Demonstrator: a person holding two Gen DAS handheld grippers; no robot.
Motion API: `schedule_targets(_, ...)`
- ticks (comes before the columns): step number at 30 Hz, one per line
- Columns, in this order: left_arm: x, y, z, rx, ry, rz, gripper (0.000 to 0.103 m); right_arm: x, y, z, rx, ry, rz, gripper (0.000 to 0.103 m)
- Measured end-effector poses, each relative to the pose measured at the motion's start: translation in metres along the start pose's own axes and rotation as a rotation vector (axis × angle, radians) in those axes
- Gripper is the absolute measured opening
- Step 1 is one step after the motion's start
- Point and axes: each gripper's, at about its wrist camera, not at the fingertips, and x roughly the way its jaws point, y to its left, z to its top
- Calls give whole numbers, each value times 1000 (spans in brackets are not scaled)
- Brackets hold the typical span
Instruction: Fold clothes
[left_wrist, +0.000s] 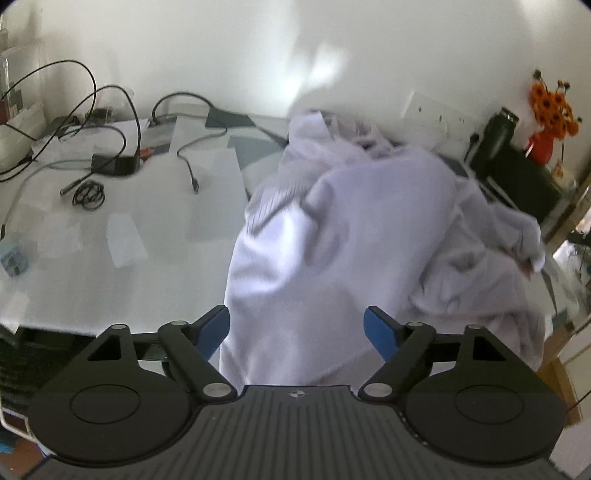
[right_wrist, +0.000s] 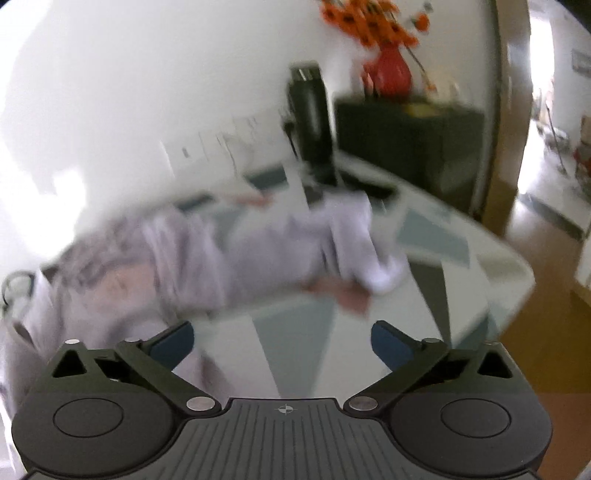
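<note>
Both fingers, left gripper (left_wrist: 297, 326) and right gripper (right_wrist: 282, 345), stand spread and pinch nothing. Beyond them the white garment (left_wrist: 354, 236) lies bunched on the counter (left_wrist: 122, 221), its sleeve (right_wrist: 258, 251) trailing. Folding seems barely begun; flattening and every fold remain.

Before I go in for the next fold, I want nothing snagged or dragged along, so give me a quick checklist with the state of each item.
1. Left gripper open, nothing pinched: ok; garment shows between the blue pads, but they do not press on it.
2. Right gripper open and free: ok; only the tabletop shows between its pads.
3. White garment lying flat: not ok; it is bunched and rumpled.
4. Garment fully on the table: cannot tell; its near edge runs behind the left gripper.
5. Cables apart from the garment: ok; they lie to its left.
6. Sleeve placement: cannot tell; the right view is blurred.
</note>
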Motion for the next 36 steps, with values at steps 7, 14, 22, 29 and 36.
schedule_targets(7,12,-22,42,-19,-85,49,94,0,37,58,-103,-76,27,102)
schedule_targets(14,22,-46,80,-107,-134,8,102,10,64,87,-164,-101,64,102)
schedule_targets(22,52,-82,84,-25,-97,78,102,40,91,125,-175,-83,200,102)
schedule_targets(29,76,-89,83,-110,-79,153,102,92,112,156,-230,-103,242,102)
schedule_targets(36,107,-98,75,-151,-2,182,102,194,105,109,-320,113,215,102)
